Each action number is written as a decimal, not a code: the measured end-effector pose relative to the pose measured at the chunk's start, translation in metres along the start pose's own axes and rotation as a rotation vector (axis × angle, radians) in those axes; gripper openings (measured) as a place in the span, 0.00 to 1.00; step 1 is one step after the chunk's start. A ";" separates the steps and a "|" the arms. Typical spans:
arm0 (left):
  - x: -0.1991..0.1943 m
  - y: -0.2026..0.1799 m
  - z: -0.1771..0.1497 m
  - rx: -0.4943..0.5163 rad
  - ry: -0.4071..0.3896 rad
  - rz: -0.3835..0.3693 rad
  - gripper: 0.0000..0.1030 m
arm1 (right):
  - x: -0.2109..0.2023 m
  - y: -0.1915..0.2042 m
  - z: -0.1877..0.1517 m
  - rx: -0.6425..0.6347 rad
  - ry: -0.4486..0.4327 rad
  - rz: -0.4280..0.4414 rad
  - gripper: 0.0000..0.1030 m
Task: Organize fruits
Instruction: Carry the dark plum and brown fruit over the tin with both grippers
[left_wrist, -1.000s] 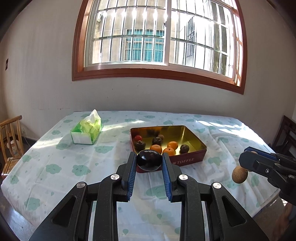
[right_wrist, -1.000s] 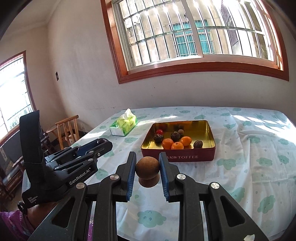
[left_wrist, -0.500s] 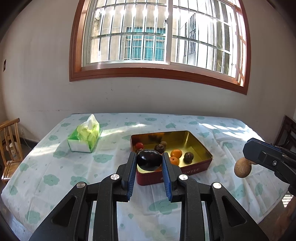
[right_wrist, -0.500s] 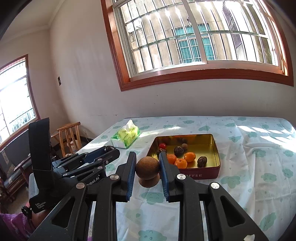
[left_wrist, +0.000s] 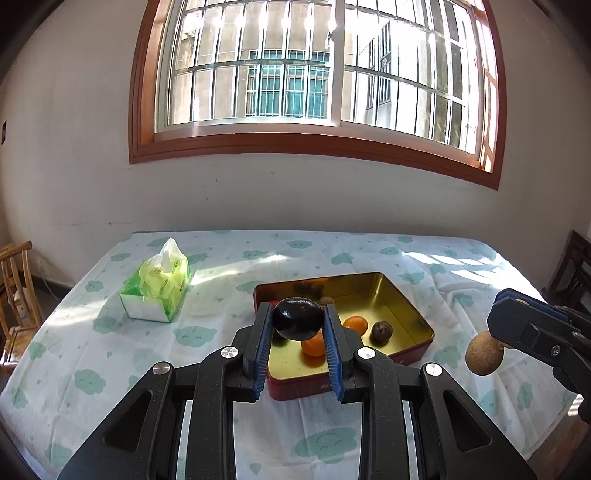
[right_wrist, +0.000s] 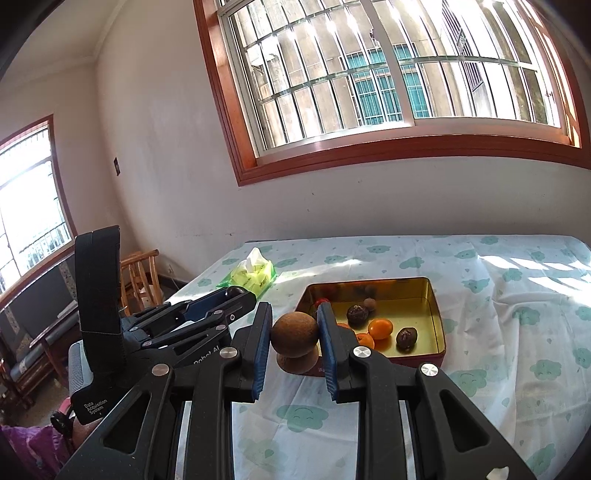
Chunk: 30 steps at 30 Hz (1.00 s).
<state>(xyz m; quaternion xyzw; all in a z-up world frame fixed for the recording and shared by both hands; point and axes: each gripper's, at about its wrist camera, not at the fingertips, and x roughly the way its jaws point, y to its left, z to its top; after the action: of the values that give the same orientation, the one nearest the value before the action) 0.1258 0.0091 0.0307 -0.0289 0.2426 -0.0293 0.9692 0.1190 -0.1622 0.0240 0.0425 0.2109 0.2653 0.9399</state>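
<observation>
Item, carrying step: left gripper (left_wrist: 297, 325) clamped a dark fruit (left_wrist: 297, 319) at frame centre; right gripper (right_wrist: 294, 334) clamped a brown fruit (right_wrist: 294, 334), both held above the tin (right_wrist: 439, 306) of fruit at centre right. Next move, as judged: bring each fruit over the tin's open floor, lower, then part the jaws.
</observation>
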 end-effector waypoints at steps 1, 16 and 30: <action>0.003 0.000 0.001 -0.002 0.002 0.000 0.27 | 0.001 -0.001 0.002 0.001 -0.001 -0.001 0.23; 0.042 -0.009 0.012 0.019 0.031 0.016 0.27 | 0.023 -0.026 0.016 0.025 -0.014 -0.014 0.23; 0.075 -0.014 0.021 0.021 0.044 0.019 0.27 | 0.050 -0.046 0.019 0.026 -0.006 -0.042 0.23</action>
<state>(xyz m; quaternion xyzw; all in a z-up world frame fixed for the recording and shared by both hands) 0.2012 -0.0089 0.0146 -0.0159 0.2638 -0.0233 0.9642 0.1874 -0.1755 0.0139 0.0511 0.2123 0.2427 0.9452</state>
